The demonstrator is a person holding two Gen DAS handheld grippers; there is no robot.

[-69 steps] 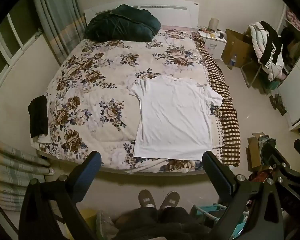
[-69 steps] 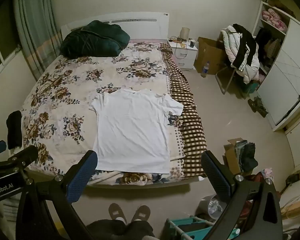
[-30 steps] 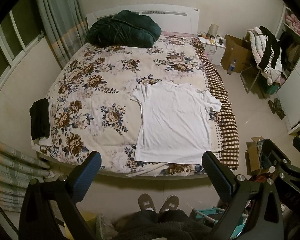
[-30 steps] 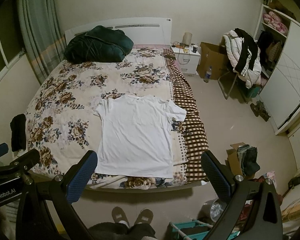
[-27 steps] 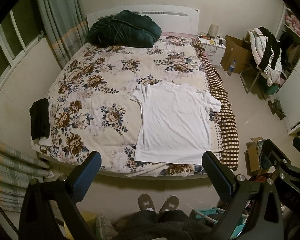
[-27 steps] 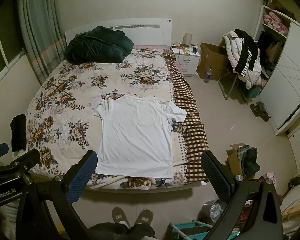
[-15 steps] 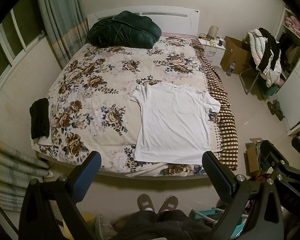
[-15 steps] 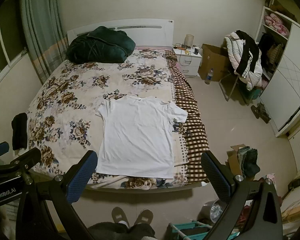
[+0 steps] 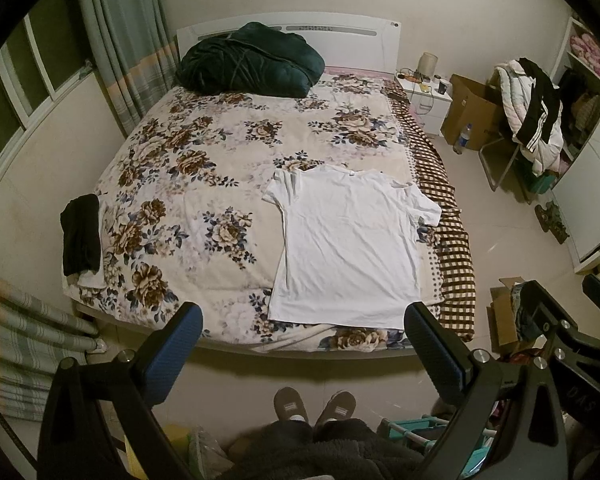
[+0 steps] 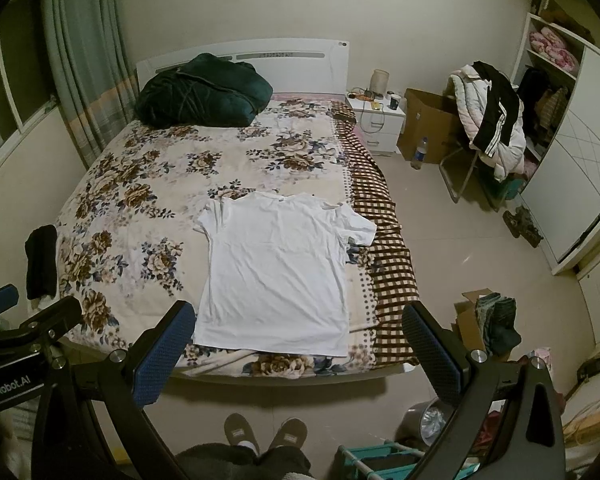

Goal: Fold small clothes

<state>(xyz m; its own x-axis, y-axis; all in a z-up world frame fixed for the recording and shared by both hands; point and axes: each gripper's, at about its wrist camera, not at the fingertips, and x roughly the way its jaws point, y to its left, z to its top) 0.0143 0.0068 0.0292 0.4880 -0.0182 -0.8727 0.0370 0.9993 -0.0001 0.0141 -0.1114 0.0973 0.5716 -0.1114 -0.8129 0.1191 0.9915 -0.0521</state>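
Observation:
A white T-shirt (image 9: 350,244) (image 10: 278,272) lies spread flat, collar away from me, on the right side of a floral bedspread (image 9: 188,184) (image 10: 140,216), its hem at the bed's near edge. My left gripper (image 9: 302,344) hangs open in the air, short of the bed's foot, with nothing between its blue-padded fingers. My right gripper (image 10: 296,344) is likewise open and empty, held high before the bed. A folded black garment (image 9: 81,234) (image 10: 41,262) rests on the bed's left corner.
A dark green quilt (image 9: 248,60) is piled at the headboard. A brown checked blanket (image 9: 454,240) hangs off the bed's right side. The person's slippered feet (image 9: 314,404) stand on the floor below me. A chair heaped with clothes (image 10: 490,120), boxes and a wardrobe line the right wall.
Both grippers have drawn back and risen a little, so the bed and shirt look smaller and lower in view. The shirt has not moved.

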